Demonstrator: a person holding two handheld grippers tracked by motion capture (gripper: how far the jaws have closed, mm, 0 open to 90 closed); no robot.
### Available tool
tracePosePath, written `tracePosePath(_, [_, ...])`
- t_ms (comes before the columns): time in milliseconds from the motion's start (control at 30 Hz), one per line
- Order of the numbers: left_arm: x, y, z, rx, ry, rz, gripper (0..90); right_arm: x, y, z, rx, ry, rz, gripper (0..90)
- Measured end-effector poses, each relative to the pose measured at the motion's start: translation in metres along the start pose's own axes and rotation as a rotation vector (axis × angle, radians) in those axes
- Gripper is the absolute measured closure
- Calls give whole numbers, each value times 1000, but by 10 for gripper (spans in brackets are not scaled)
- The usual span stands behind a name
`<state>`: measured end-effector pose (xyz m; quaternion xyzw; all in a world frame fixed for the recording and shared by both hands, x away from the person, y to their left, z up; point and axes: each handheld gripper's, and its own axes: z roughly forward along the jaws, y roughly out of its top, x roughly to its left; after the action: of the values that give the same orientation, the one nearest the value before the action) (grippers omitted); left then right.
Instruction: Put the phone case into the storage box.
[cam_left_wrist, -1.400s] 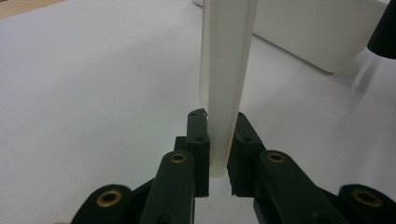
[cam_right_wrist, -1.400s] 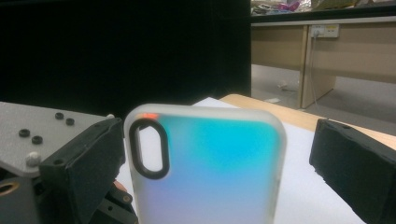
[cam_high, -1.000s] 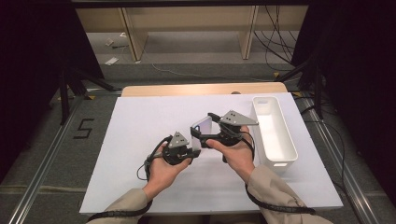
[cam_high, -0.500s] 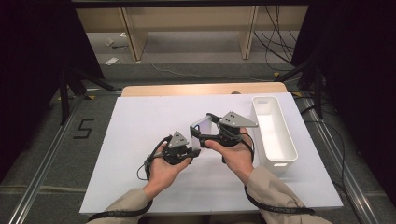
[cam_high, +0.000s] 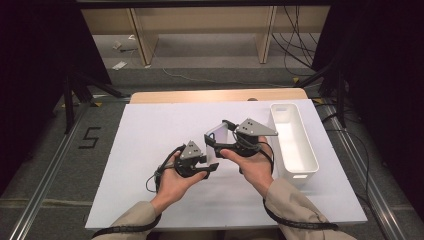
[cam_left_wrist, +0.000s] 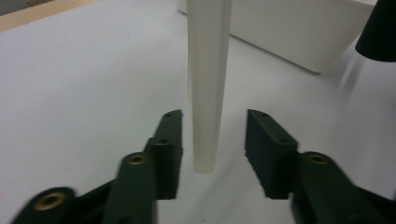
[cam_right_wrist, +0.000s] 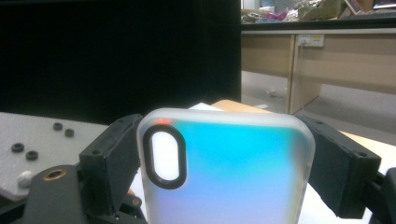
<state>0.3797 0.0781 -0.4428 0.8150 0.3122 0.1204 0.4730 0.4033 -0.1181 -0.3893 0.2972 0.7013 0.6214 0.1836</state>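
Right gripper (cam_high: 216, 141) grips a translucent phone case (cam_right_wrist: 226, 168) by its two sides, above the white table (cam_high: 150, 130). Left gripper (cam_left_wrist: 214, 145) is wide open, the case's lower edge between its jaws, untouched.

translucent phone case (cam_right_wrist: 226, 168), upright, held above table

Tan sleeves (cam_high: 292, 205) cover both forearms. Each hand carries a black tool, the left tool (cam_high: 209, 166) and the right tool (cam_high: 216, 138), each topped by a grey three-cornered plate (cam_high: 256, 127) with small dark screws. A black cable (cam_high: 155, 176) trails from each. Brass-coloured rivets (cam_left_wrist: 136, 159) sit at the jaw bases.
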Motion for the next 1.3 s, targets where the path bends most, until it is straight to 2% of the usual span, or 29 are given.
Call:
tracePosePath(200, [2, 2, -8, -6, -8, 18, 158, -5, 6, -6, -19, -12, -2, 189])
tracePosePath(333, [4, 3, -18, -25, -14, 45, 12, -9, 10, -10, -32, -23, -4, 189])
tracePosePath(700, [14, -2, -40, -50, -17, 78, 0, -18, 18, -19, -61, -52, 3, 189])
tracePosePath(767, [17, -5, -43, -49, -25, 84, 0, -20, 19, -20, -66, -58, 5, 189])
tracePosePath(867, [21, -9, -48, -41, -13, 98, 0, -22, 20, -22, -65, -65, 8, 189])
tracePosePath(1300, [43, -18, -60, -35, 26, 82, 0, -29, 21, -26, -69, -84, 15, 189])
